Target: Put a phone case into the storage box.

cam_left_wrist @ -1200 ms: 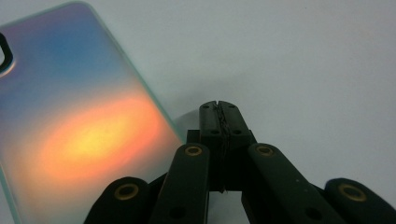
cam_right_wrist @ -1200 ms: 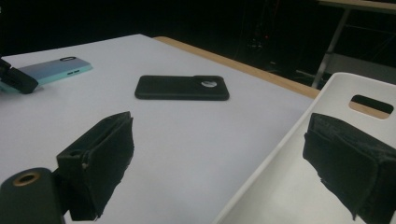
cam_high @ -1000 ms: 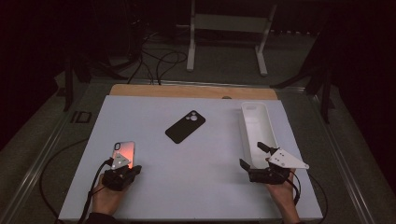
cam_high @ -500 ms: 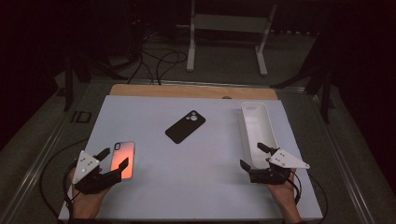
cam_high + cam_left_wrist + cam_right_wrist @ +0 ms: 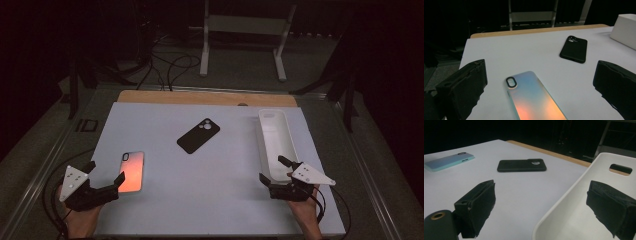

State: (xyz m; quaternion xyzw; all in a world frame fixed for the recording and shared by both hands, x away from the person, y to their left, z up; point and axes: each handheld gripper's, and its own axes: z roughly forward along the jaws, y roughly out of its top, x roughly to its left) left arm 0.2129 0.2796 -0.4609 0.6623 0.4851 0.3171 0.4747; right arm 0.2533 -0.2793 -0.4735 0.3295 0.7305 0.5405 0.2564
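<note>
An iridescent orange-teal phone case lies flat at the table's front left. My left gripper sits just left of it; its jaws have just been opening and now stand wide. In the left gripper view the case reaches in between the jaws, untouched. A black phone case lies mid-table. My right gripper is open at the near end of a white phone case. One jaw is over the white case's hollow and the other is outside its rim.
The white mat covers the table, with a wooden strip along the far edge. Cables trail off the front left corner. A white metal stand is on the floor beyond the table.
The left gripper, shut on the iridescent case a second ago, has opened and drawn back left toward the front corner. The case now lies free. The right gripper has not moved.
</note>
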